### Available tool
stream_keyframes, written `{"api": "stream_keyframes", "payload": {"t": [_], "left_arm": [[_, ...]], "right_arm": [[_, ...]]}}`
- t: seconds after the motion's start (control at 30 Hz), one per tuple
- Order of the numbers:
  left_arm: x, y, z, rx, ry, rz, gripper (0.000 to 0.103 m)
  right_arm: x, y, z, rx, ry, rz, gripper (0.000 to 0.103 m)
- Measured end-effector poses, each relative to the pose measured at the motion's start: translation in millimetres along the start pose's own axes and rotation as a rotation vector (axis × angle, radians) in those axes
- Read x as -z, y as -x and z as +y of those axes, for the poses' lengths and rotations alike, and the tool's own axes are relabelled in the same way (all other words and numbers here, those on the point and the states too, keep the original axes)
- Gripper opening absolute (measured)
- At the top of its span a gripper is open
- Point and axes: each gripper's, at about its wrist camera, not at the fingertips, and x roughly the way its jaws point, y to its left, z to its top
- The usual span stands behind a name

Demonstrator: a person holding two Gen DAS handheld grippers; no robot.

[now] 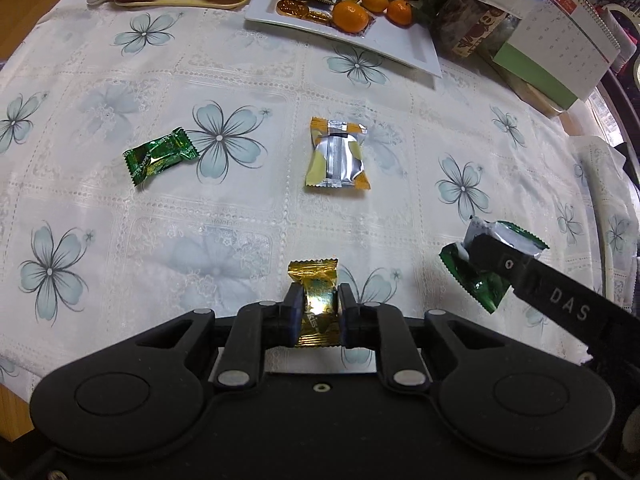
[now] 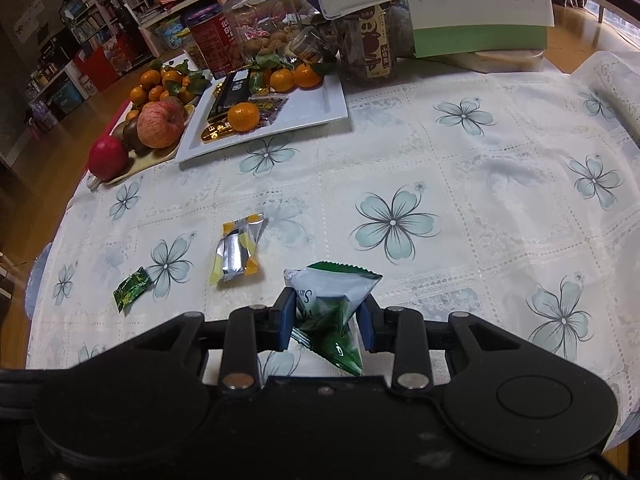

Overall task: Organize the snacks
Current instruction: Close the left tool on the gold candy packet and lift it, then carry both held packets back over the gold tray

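Note:
My left gripper (image 1: 319,300) is shut on a gold-wrapped candy (image 1: 316,300), held a little above the flowered tablecloth. My right gripper (image 2: 328,312) is shut on a green and white snack packet (image 2: 334,304); the left wrist view shows that packet (image 1: 486,264) at the right, pinched by the right gripper (image 1: 490,256). On the cloth lie a small green candy (image 1: 160,155) (image 2: 131,288) and a yellow and silver packet (image 1: 338,155) (image 2: 238,250). A white rectangular tray (image 1: 400,46) (image 2: 304,110) at the back holds gold coins, dark packets and mandarins.
A beige tray with apples (image 2: 158,124) stands left of the white tray. Jars (image 2: 372,40), a tissue box and a desk calendar (image 1: 560,40) line the back right. The table edge (image 2: 48,252) curves down the left, wooden floor beyond.

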Motion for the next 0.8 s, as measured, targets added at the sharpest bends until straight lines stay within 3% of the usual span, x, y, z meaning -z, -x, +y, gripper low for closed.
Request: {"api": "stream_keyframes", "payload": {"t": [0.23,0.37,0.6,0.8], "left_arm": [[42.3,22.5,11.2,0.055,0.039,-0.052,0.023],[65.4,27.7,10.0,0.089,0.038,-0.053,0.023],[105.9,27.6,-18.1,0.074,-0.090,-0.052,0.023],[125.7,27.7,-33.6,0.158,-0.148,-0.034,0.023]], "right_arm": [[23.4,37.7,-8.9,-0.036,0.003,-0.130,0.034],[47.0,59.4,-21.4,-0.066,-0.062,-0.156,0.034],[103.0,95.4,-33.9,-0.041,-0.105,-0.196,0.035],[152.5,123.3,-41.4,-0.019,-0.120,-0.264,0.035]]}}
